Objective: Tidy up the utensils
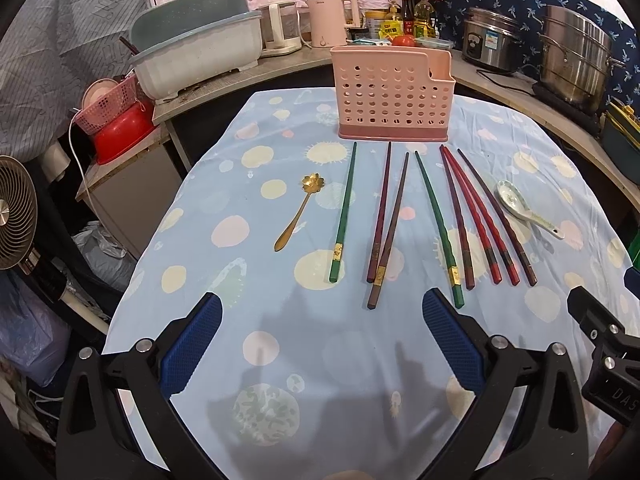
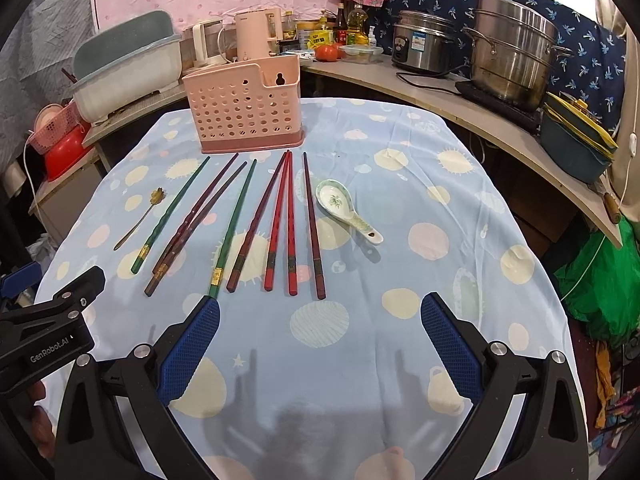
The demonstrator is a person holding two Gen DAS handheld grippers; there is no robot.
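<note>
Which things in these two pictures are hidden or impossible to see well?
- Inside of the pink holder: both views, its perforated front wall hides the contents and most dividers.
- Right gripper: left view, cut off by the right edge; jaws unseen there.
- Bottle labels: both views, too small to read.
- Gold spoon: right view, bowl small and blurred.
- Dish tub: both views, walls hide its inside.

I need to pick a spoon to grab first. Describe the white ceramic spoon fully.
The white spoon looks like glazed ceramic with a green leafy print in the bowl and along the short handle, which has a small hole at its end. It lies bowl-up on the tablecloth, just right of the chopsticks, touching nothing else, handle angled toward the right.
</note>
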